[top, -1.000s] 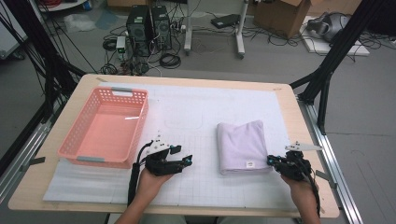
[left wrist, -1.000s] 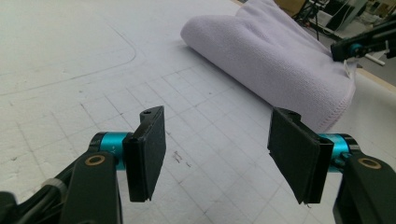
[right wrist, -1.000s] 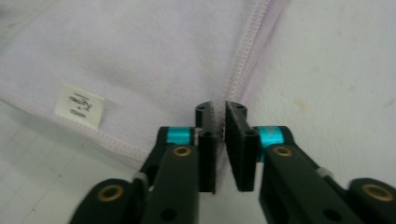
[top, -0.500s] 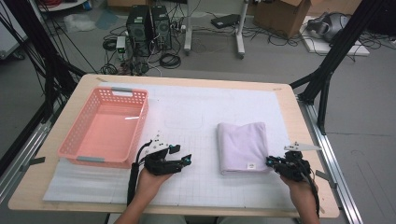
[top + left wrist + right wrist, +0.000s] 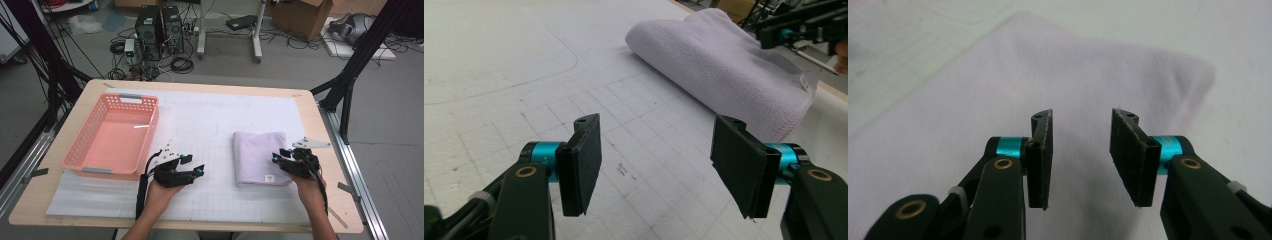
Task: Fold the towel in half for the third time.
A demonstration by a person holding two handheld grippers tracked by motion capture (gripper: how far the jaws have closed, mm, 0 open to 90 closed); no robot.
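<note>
A folded lilac towel [image 5: 257, 157] lies on the white grid mat right of centre. My right gripper [image 5: 278, 156] hovers at its right edge, pointing left over the cloth. Its jaws have just been opening and stand apart with nothing between them; in the right gripper view [image 5: 1080, 155] the towel [image 5: 998, 75] lies beneath. My left gripper [image 5: 192, 167] rests low on the mat left of the towel, open and empty. From the left gripper view [image 5: 656, 165] the towel [image 5: 724, 65] lies ahead, with the right gripper [image 5: 794, 30] beyond it.
A pink plastic basket [image 5: 150, 130] stands empty at the left of the mat, close to the left hand. The wooden table edge [image 5: 320, 145] runs just right of the right gripper. Black frame legs stand off both table sides.
The right gripper has slid a little left onto the towel's edge and its jaws have spread apart. The left gripper and towel have stayed put.
</note>
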